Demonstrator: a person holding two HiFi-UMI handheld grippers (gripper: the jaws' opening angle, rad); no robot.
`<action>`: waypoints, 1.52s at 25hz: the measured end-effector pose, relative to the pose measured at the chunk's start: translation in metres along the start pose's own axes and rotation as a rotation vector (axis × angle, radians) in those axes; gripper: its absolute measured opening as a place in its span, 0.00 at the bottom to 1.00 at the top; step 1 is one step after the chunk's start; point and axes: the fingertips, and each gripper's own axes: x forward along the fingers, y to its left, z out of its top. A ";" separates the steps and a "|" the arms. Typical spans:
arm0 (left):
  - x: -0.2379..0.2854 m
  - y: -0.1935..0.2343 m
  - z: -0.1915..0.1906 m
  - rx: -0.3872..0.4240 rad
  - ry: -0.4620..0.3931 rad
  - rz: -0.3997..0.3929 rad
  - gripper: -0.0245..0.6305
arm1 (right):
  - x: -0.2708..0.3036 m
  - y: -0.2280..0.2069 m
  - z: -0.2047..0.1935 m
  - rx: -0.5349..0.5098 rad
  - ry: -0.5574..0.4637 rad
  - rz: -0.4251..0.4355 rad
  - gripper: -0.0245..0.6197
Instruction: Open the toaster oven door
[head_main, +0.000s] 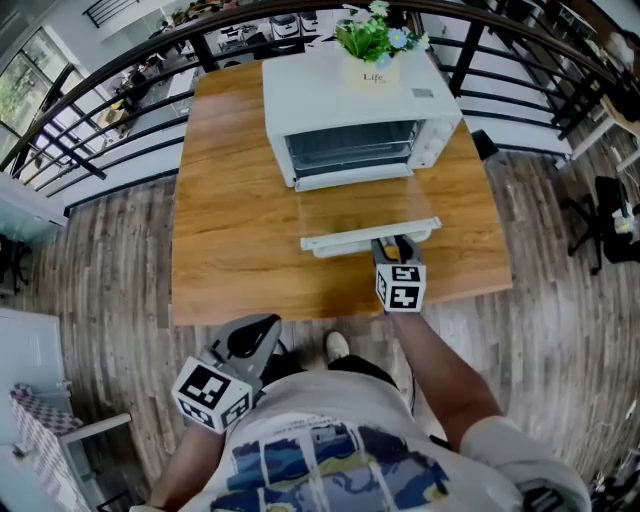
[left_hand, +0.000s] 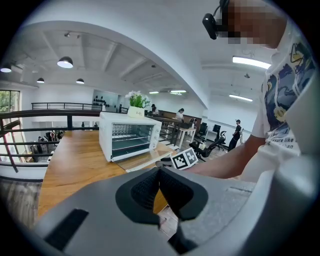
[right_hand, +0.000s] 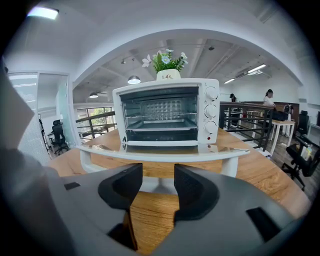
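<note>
Floorboards (head_main: 100, 260) of grey-brown wood fill the far left, beside the wooden tabletop (head_main: 235, 230). Nearer the person, the left tongs (head_main: 252, 338) hang off the tabletop's near edge, above the floor. Their jaws are pressed together with nothing between them. At the middle of the tabletop's far side stands the white toaster oven (head_main: 345, 105), with a small pot of flowers (head_main: 372, 50) on its roof. Its glass door (head_main: 365, 210) is already down, lying about level and reaching toward the person, so the rack inside shows. The door's white handle (head_main: 350, 240) runs along its near edge. Right of centre, the right tongs (head_main: 393, 246) are close up to the handle's right part, jaws apart and gripping nothing. In the right gripper view the handle lies just ahead of and above the pads.
</note>
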 end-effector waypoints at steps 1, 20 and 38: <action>-0.001 0.000 0.000 0.000 0.002 0.003 0.04 | 0.000 0.000 -0.003 0.001 0.005 0.001 0.35; 0.011 0.009 0.002 -0.005 0.014 -0.002 0.04 | 0.018 -0.006 -0.039 -0.015 0.061 0.016 0.35; 0.024 0.015 0.008 0.002 0.018 -0.015 0.04 | 0.025 -0.006 -0.056 0.001 0.036 0.015 0.34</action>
